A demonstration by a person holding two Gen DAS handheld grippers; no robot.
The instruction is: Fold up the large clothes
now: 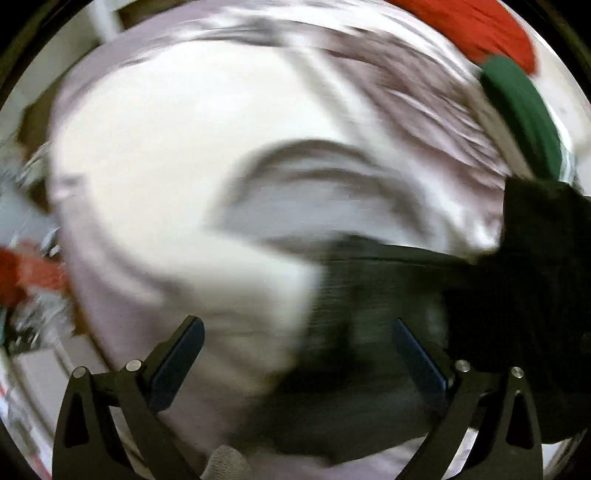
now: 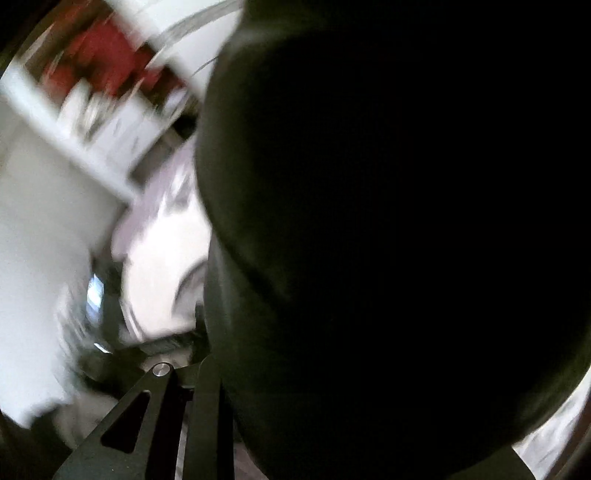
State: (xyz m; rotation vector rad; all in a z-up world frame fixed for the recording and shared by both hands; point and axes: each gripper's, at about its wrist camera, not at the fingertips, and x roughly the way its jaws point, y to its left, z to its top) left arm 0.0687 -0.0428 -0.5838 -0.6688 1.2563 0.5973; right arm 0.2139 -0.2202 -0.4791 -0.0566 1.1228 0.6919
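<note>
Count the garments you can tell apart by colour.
3, blur may hide more: black garment at right, filling the right wrist view; green one upper right; red one at top.

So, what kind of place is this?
Probably a bedroom at home, though blur hides much. A pale sheet spreads wide like a bed, with a black garment, red cloth and green cloth lying on it.

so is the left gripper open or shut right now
Open. In the left wrist view the left gripper has its two fingers spread wide, nothing pinched between them, above the black garment.
</note>
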